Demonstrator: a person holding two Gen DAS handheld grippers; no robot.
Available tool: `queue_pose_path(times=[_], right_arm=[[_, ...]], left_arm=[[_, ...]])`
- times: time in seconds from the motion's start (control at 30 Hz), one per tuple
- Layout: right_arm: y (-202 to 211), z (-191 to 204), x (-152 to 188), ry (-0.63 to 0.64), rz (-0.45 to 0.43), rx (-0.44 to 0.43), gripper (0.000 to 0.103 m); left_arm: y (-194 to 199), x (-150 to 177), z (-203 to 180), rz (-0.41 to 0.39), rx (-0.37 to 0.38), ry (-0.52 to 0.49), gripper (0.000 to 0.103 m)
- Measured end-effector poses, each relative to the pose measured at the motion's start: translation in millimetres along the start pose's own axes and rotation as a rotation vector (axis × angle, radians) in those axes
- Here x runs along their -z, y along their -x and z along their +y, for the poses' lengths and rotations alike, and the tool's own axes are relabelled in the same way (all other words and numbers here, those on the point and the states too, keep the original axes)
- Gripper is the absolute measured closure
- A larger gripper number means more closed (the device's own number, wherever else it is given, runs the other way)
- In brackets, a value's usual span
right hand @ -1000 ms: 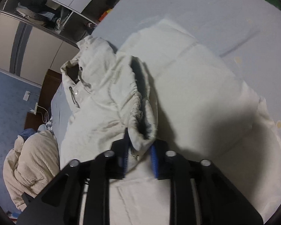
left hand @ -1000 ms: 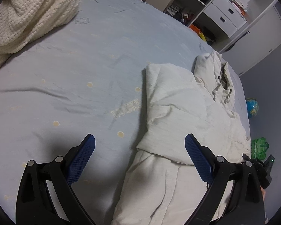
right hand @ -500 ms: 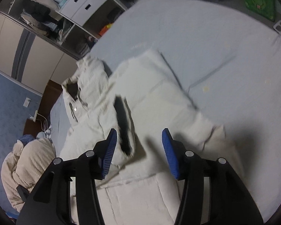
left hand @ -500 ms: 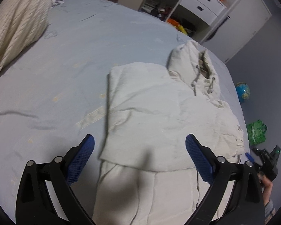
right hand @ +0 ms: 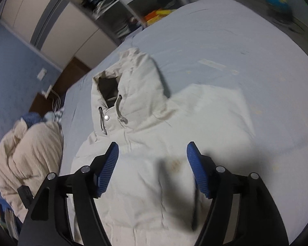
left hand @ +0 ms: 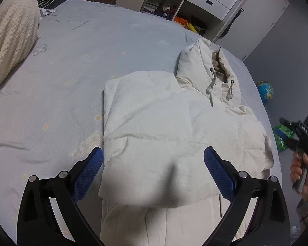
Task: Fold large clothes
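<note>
A cream hooded jacket (left hand: 154,123) lies flat on a pale blue bed sheet (left hand: 71,47), its sleeves folded in across the chest and the hood (left hand: 207,65) pointing toward the far shelving, with two grey drawcords hanging from the collar.

The left gripper (left hand: 153,171) hovers over the lower part of the jacket with its blue-padded jaws spread wide and nothing between them. The right gripper (right hand: 153,168) has just been opening; in its own view its jaws stand apart above the jacket's front, clear of the fabric and holding nothing. From the left wrist view it shows at the right edge, off the side of the bed, in a person's hand (left hand: 302,168).

Writing on the sheet can be partly read: pale letters ending in "UCKY" (left hand: 86,146) just left of the jacket, and what looks like "63" (left hand: 40,49) nearer the knitted cream blanket (left hand: 10,41), though that mark is faint. A globe (left hand: 265,91) and a green bag with unreadable print (left hand: 281,135) sit on the floor beyond the bed.
</note>
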State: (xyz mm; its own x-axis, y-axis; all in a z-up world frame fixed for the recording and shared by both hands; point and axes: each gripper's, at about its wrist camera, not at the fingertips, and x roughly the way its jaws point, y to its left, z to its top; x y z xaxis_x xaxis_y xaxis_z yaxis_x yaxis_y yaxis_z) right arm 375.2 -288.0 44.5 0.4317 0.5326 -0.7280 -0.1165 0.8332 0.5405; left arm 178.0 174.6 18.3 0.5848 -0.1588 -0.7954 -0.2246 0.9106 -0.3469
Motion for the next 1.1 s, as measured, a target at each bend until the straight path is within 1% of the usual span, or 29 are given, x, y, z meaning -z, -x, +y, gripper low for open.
queue_pose_path(times=[0.17, 0.3, 0.4, 0.47, 0.63, 0.73, 0.8, 0.83, 1.03, 1.1], right_arm=[[-42, 13, -40, 0.035, 0.044, -0.002, 0.036], [-72, 11, -67, 0.015, 0.045, -0.013, 0.036], [-96, 8, -85, -0.005, 0.045, -0.018, 0.036], [-113, 5, -96, -0.018, 0.047, -0.026, 0.035], [-155, -1, -115, -0.053, 0.069, -0.065, 0.034], [-175, -2, -122, -0.059, 0.081, -0.068, 0.034], [-188, -5, -130, -0.082, 0.072, -0.084, 0.028], [-193, -6, -135, -0.093, 0.065, -0.093, 0.028], [-222, 5, -156, -0.126, 0.096, -0.139, 0.027], [-231, 11, -161, -0.115, 0.105, -0.128, 0.027]], left_arm=[[-14, -8, 0, 0.006, 0.018, 0.003, 0.008], [-22, -9, -1, 0.012, 0.031, -0.002, 0.008], [-31, -8, 1, 0.025, 0.019, -0.021, 0.008], [-38, -7, 4, 0.041, 0.016, -0.014, 0.008], [-49, -4, 10, 0.061, -0.003, -0.014, 0.007], [-55, -1, 11, 0.068, -0.023, -0.024, 0.007], [-60, 0, 12, 0.078, -0.034, -0.030, 0.007], [-62, 1, 13, 0.083, -0.036, -0.028, 0.007], [-68, 4, 22, 0.099, -0.040, -0.015, 0.006], [-70, 6, 24, 0.104, -0.041, -0.008, 0.006]])
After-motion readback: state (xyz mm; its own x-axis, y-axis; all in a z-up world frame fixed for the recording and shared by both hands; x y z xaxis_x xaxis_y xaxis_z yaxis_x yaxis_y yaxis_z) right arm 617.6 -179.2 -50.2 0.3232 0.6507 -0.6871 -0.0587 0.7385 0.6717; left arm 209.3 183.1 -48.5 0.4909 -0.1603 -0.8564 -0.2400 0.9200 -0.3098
